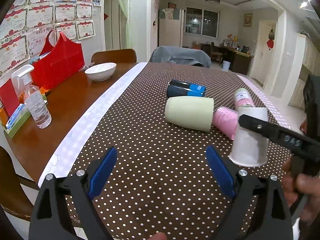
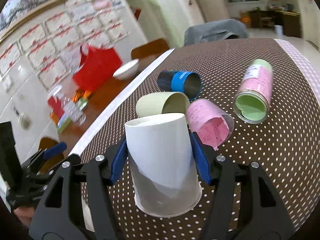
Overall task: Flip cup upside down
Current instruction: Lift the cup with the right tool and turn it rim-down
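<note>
A white paper cup (image 2: 160,156) is held mouth down and base up, slightly tilted, over the brown dotted cloth (image 2: 260,160). My right gripper (image 2: 158,142) is shut on its sides with the blue pads. Whether its rim touches the cloth I cannot tell. In the left wrist view the same cup (image 1: 250,146) is at the right, with a black finger (image 1: 260,127) across it. My left gripper (image 1: 161,151) stands open and empty over the cloth, left of the cup.
Behind the white cup lie a pale green cup (image 1: 189,113), a blue and black cup (image 1: 186,89), a pink cup (image 1: 225,120) and a pink jar (image 1: 242,98). A bowl (image 1: 101,71), red bag (image 1: 60,66) and spray bottle (image 1: 37,104) stand on the bare wood at left.
</note>
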{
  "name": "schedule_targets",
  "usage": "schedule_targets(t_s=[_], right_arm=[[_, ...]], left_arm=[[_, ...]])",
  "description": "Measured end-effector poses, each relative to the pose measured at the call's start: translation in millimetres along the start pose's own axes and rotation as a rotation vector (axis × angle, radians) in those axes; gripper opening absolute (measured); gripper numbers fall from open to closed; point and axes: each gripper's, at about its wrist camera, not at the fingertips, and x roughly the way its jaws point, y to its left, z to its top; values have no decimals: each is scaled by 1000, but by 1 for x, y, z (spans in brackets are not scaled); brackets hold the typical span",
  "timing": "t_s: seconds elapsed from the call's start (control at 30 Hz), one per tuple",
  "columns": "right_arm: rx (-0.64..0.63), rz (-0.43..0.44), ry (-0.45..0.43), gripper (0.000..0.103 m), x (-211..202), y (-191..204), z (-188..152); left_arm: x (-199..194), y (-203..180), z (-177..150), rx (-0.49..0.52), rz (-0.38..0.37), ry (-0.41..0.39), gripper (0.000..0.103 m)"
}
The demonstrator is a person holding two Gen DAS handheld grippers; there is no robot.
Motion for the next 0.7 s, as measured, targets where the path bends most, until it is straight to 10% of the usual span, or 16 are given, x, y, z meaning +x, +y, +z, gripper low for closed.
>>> schedule_targets(t_s=[0.7], right_arm=[[-1, -130, -64, 60, 6, -2, -25]], left_arm=[[-8, -7, -1, 12, -17, -16, 89]])
